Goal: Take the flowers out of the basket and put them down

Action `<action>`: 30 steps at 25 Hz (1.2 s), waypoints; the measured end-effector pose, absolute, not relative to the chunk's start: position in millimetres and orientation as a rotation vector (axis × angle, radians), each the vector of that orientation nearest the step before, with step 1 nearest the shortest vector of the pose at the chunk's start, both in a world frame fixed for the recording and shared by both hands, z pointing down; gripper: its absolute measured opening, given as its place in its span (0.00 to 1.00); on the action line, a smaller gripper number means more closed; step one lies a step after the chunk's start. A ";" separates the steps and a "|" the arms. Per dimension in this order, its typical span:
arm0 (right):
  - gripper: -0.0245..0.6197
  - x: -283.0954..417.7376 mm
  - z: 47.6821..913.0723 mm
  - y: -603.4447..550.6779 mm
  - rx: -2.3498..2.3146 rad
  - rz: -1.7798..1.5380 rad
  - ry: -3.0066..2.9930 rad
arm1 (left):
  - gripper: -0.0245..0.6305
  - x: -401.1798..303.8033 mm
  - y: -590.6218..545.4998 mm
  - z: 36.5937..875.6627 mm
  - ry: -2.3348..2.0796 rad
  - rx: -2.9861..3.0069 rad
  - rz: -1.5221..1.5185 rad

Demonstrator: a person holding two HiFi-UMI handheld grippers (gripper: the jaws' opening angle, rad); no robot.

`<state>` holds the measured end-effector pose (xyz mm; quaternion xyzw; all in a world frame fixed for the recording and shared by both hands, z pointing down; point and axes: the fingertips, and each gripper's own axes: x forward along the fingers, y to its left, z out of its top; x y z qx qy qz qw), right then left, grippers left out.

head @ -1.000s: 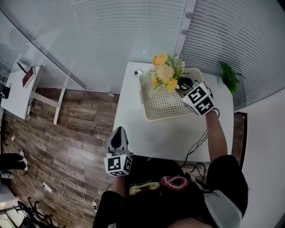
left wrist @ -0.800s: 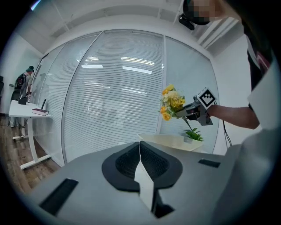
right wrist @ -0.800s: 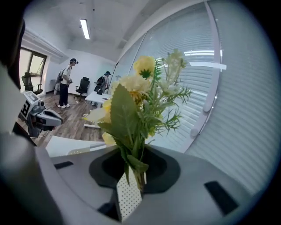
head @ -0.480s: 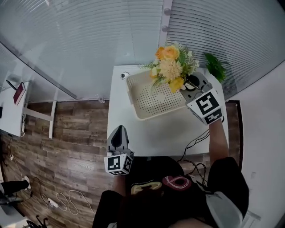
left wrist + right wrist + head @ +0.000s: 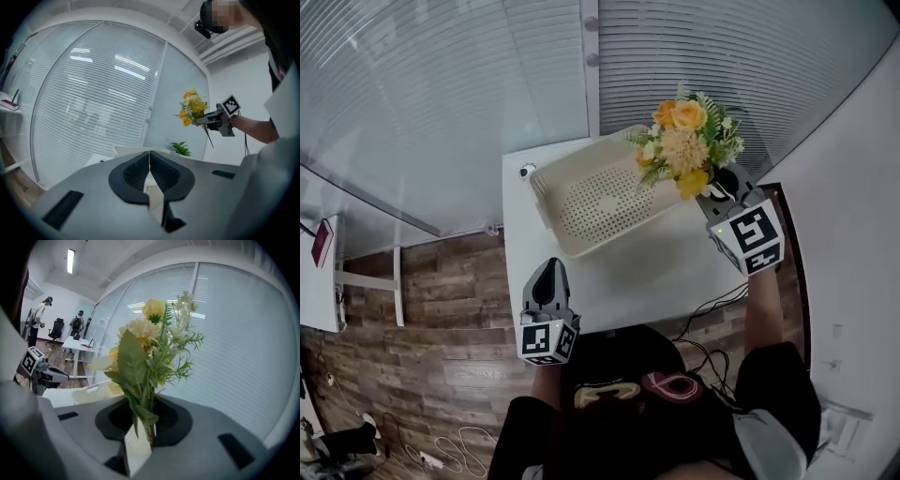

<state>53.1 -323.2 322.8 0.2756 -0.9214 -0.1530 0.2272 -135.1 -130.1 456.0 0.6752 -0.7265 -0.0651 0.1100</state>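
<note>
We pinch the thin stems of the flowers [image 5: 686,141] in our right tongs [image 5: 143,427], high over the table [image 5: 647,272] by a corner of the basket [image 5: 546,202], left tongs [image 5: 150,171] shut and empty; the top-heavy bunch could swivel or slip free.

Flowers [image 5: 685,146] — yellow, orange, basket [image 5: 595,199] — cream

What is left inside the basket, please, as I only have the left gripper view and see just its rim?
Observer: Nothing that I can see. The head view shows the basket with only its bare perforated floor.
Operator: Thank you. How are the flowers gripped?
Observer: In the right gripper view, the right gripper has its jaws shut on the stems of the flowers, below the leaves.
Operator: And where is the left gripper?
Observer: In the head view, the left gripper appears over the near-left corner of the table.
</note>
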 end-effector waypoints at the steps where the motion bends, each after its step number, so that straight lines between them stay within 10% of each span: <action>1: 0.17 62.8 323.4 -323.0 0.790 -0.406 -2.529 | 0.07 -131.5 -132.9 454.6 -2.121 2.007 -0.184; 30: 0.17 208.8 504.3 -314.9 1.142 0.663 -2.231 | 0.07 -78.8 -175.1 458.5 -1.917 2.186 -0.130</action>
